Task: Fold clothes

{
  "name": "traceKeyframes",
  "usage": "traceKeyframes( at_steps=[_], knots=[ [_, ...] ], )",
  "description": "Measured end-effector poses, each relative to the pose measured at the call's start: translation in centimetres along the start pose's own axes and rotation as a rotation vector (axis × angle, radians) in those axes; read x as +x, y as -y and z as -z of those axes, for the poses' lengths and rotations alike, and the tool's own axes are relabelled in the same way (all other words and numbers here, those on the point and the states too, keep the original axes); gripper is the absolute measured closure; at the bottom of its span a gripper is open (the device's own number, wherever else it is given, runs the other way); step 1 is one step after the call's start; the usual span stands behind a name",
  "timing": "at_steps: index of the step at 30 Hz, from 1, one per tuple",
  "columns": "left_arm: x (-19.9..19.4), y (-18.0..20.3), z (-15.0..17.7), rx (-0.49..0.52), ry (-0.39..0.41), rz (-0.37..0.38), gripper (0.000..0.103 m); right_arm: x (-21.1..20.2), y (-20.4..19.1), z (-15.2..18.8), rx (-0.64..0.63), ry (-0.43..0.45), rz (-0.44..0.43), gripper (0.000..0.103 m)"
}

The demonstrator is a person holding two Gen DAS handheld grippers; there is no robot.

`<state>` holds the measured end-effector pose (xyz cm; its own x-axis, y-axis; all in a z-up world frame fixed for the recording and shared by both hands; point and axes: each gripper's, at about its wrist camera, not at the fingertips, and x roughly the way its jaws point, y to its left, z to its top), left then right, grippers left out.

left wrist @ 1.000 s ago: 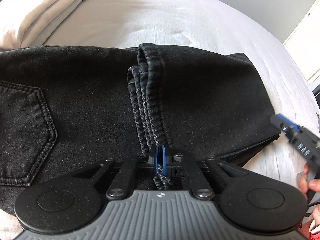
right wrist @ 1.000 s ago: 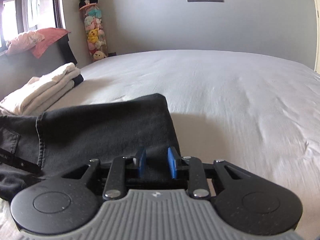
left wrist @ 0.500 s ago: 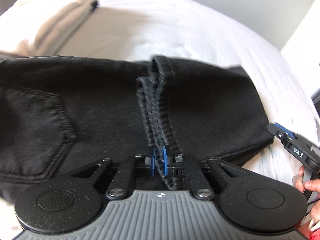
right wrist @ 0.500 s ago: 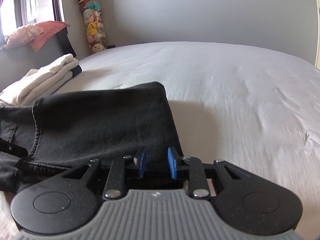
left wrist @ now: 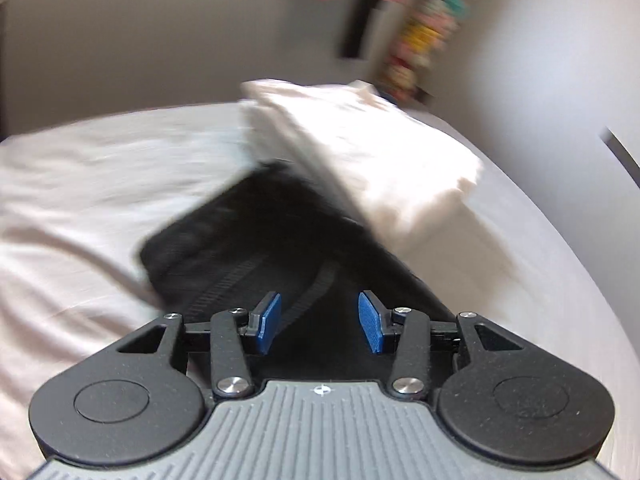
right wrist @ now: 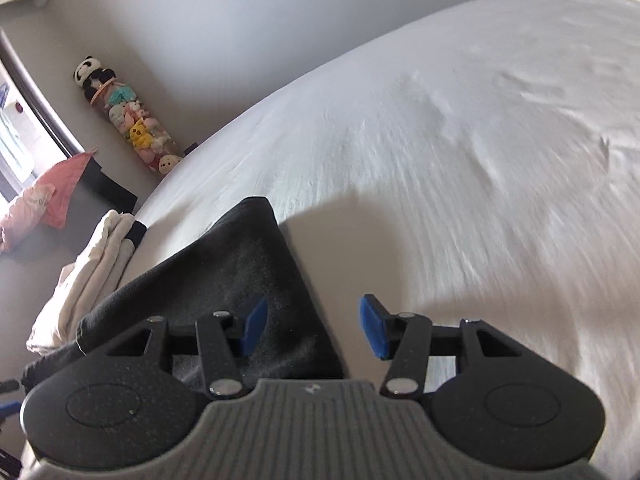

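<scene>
My left gripper (left wrist: 319, 328) hangs over the black jeans (left wrist: 256, 240), tipped downward. Its jaws are opening, the blue pads (left wrist: 269, 322) stand clear of each other, and nothing is pinched between them; the dark denim only shows through the gap from below. My right gripper (right wrist: 314, 330) is the same: jaws opening, grasping nothing. Its left pad sits over the jeans (right wrist: 240, 264) and its right pad over bare sheet, so the cloth's right edge runs through the gap without being clamped.

The jeans lie folded flat on the bed (right wrist: 460, 160), near the side closest to me. In the right view their far corner comes to a neat point on the white sheet and throws a shadow to its right. In the left view, which is blurred, the cloth ends in a thick, rounded fold at the left, with stitched seams running across it.

Just beyond the jeans is a stack of folded white clothes (left wrist: 360, 160), overlapping their far edge in the left view. The right view shows the same stack (right wrist: 92, 264) toward the bed's left edge, with something dark tucked among its layers.

Farther off, past the bed's far left corner, a tall clear tube of soft toys (right wrist: 132, 124) stands against the wall with a panda on top. Pink cloth (right wrist: 44, 200) lies on a dark piece of furniture at the far left.
</scene>
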<state>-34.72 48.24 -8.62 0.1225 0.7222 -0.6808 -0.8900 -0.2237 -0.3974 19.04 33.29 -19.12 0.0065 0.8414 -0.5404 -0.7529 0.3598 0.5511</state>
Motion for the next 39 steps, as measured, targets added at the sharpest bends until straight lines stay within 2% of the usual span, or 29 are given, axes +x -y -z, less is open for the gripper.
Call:
traceKeyframes(
  at_steps=[4,8,11,15,17,20,24,27,29,32,36,39],
  knots=[
    [0.0,-4.5,-1.0,-0.16,0.012,-0.111,0.053,0.5,0.7,0.3,0.039,-0.038,-0.007,0.048],
    [1.6,-7.0,0.1,-0.281,-0.054,-0.159,0.052,0.6,1.1,0.4,0.062,-0.045,-0.025,0.048],
    [2.2,-8.2,0.7,-0.363,-0.069,-0.14,0.048,0.7,1.6,0.4,0.095,-0.053,-0.044,0.048],
    [3.7,-8.6,0.6,-0.404,-0.098,-0.095,0.047,1.0,2.1,0.4,0.124,-0.068,-0.077,0.048],
    [4.7,-9.0,0.8,-0.44,-0.123,-0.081,0.039,1.3,2.2,0.4,0.133,-0.08,-0.098,0.048],
    [6.1,-10.0,1.2,-0.517,-0.154,-0.045,0.038,1.8,2.3,0.3,0.143,-0.098,-0.131,0.048],
    [6.5,-10.0,1.0,-0.509,-0.161,-0.035,0.039,2.6,2.5,0.2,0.162,-0.12,-0.179,0.049],
    [6.6,-9.8,1.0,-0.5,-0.158,-0.034,0.044,3.0,2.8,0.1,0.193,-0.126,-0.211,0.06],
    [6.4,-9.6,1.0,-0.494,-0.148,-0.038,0.051,3.0,3.1,0.1,0.224,-0.124,-0.225,0.07],
    [5.9,-8.8,0.9,-0.466,-0.124,-0.049,0.061,2.3,3.1,0.0,0.267,-0.104,-0.258,0.078],
    [4.7,-7.8,0.8,-0.434,-0.089,-0.049,0.067,0.4,2.0,-0.4,0.295,-0.078,-0.272,0.081],
    [3.5,-7.2,0.8,-0.42,-0.102,-0.034,0.068,-1.9,1.3,-0.7,0.31,-0.062,-0.259,0.082]
  ],
)
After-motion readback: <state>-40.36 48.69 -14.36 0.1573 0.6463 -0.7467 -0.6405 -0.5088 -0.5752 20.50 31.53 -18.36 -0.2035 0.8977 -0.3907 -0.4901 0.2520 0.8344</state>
